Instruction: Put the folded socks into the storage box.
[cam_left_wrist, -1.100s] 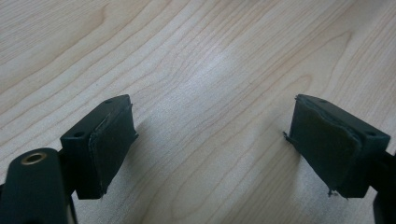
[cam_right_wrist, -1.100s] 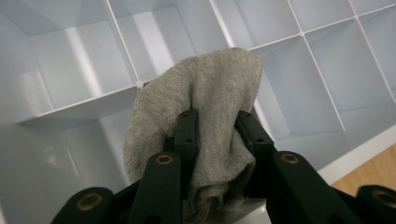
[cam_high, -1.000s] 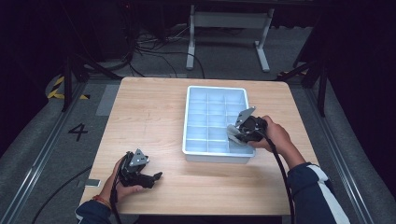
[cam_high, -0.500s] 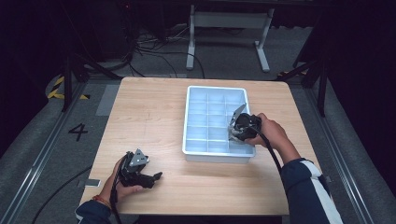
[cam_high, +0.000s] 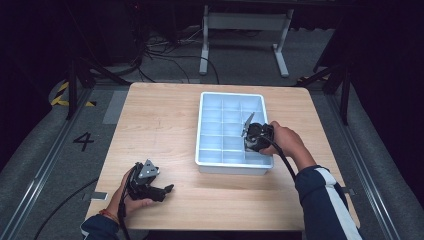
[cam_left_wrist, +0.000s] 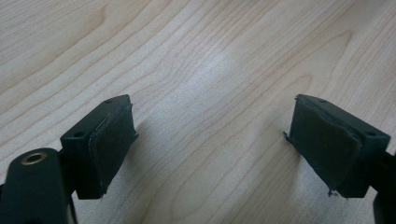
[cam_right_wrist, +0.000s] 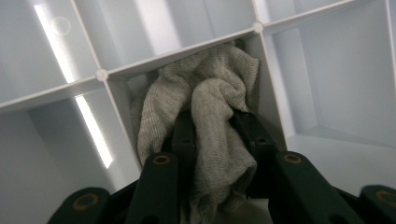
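Right tool (cam_right_wrist: 212, 135) is angled down into a compartment of the white tray (cam_high: 202, 120), clamped on grey cloth (cam_right_wrist: 205, 98). Left tool (cam_left_wrist: 212, 140) is held low over the surface (cam_left_wrist: 196, 56), jaws spread, nothing between.

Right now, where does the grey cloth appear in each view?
High view: hidden under the right gripper, which dips into the tray on its right side.
Left gripper view: bare wooden table between open jaws.
Right gripper view: centre, the cloth bunched in one compartment, pinched between the jaws.
Shared landmark: the white dividers of the tray, seen in the high and right gripper views.
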